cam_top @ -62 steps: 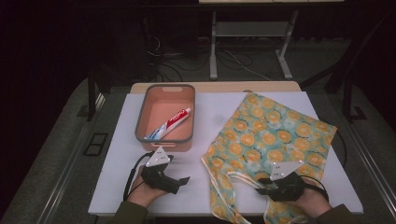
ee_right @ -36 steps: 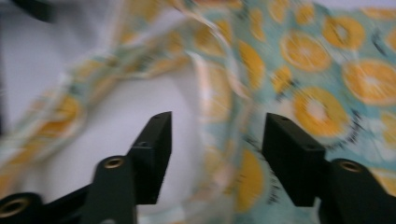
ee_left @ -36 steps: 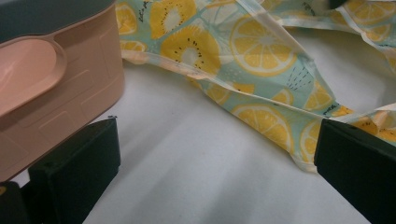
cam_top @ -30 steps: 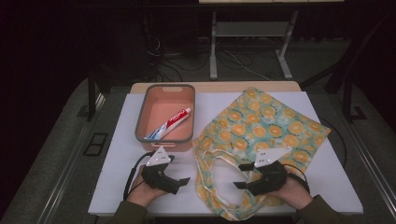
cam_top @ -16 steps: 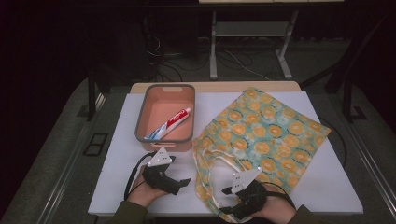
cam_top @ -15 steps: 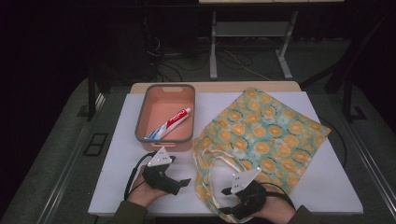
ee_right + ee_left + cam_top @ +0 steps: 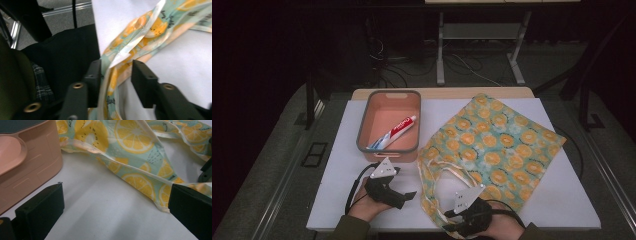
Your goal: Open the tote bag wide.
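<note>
A lemon-print cloth bag [image 7: 497,145] lies flat on the right half of the white table [image 7: 342,165], its cream handles curled at its near left corner. My right gripper [image 7: 451,226] sits at that corner by the table's front edge. In the right gripper view its jaws have just been closing around the bag's edge and handle strip [image 7: 140,32]. The cloth touches one jaw and a gap remains at the other, so the right gripper [image 7: 116,67] is open. My left gripper [image 7: 404,198] rests open on bare table left of the bag, nothing between its fingers [image 7: 40,210].
An orange bin [image 7: 362,130] with a grey rim stands at the back left, holding a red and white toothpaste tube [image 7: 394,132]. In the left gripper view the bin's wall [image 7: 32,165] is close on the left. Dark floor surrounds the table.
My right gripper has moved left and nearer the front edge, onto the bag's near corner, and its jaws have narrowed. The bag's near left side has bunched up. The left gripper has stayed put.
</note>
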{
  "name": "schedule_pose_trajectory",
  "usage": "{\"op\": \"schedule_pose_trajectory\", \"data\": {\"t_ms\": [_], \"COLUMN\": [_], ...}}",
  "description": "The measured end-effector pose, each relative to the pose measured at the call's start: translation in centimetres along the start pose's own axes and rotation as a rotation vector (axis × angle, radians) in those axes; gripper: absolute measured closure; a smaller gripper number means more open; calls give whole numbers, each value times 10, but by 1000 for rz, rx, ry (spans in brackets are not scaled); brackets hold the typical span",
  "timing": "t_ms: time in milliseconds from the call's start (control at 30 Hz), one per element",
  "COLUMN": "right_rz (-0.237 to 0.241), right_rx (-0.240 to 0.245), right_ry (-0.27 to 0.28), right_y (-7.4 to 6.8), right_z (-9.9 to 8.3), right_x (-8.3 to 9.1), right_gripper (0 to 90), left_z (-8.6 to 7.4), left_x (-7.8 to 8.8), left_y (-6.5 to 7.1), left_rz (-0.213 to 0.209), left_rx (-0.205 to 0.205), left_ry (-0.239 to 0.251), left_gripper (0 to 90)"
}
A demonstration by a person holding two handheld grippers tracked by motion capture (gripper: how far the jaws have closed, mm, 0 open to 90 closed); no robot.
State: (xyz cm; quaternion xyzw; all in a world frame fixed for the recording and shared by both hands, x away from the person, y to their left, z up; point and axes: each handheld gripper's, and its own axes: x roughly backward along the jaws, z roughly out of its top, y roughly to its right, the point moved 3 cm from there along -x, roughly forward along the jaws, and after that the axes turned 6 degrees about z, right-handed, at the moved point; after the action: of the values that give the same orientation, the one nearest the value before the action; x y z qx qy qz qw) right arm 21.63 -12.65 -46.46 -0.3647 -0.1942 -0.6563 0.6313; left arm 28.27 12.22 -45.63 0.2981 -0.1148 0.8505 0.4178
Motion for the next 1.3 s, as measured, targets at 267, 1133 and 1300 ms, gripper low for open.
{"op": "schedule_pose_trajectory", "data": {"t_ms": [267,1133,1300], "right_rz": [-54,-571,-591], "right_rx": [-22,-398,-495], "right_ry": [114,237,135], "right_y": [11,170,190], "right_z": [10,-67,-97], "right_x": [32,163,150], "right_gripper": [869,873,873], "left_z": [0,0,0], "left_x": [0,-1,0], "left_y": [0,0,0], "left_rz": [0,0,0], "left_rx": [0,3,2], "left_ry": [0,-3,-3], "left_gripper": [0,0,0]}}
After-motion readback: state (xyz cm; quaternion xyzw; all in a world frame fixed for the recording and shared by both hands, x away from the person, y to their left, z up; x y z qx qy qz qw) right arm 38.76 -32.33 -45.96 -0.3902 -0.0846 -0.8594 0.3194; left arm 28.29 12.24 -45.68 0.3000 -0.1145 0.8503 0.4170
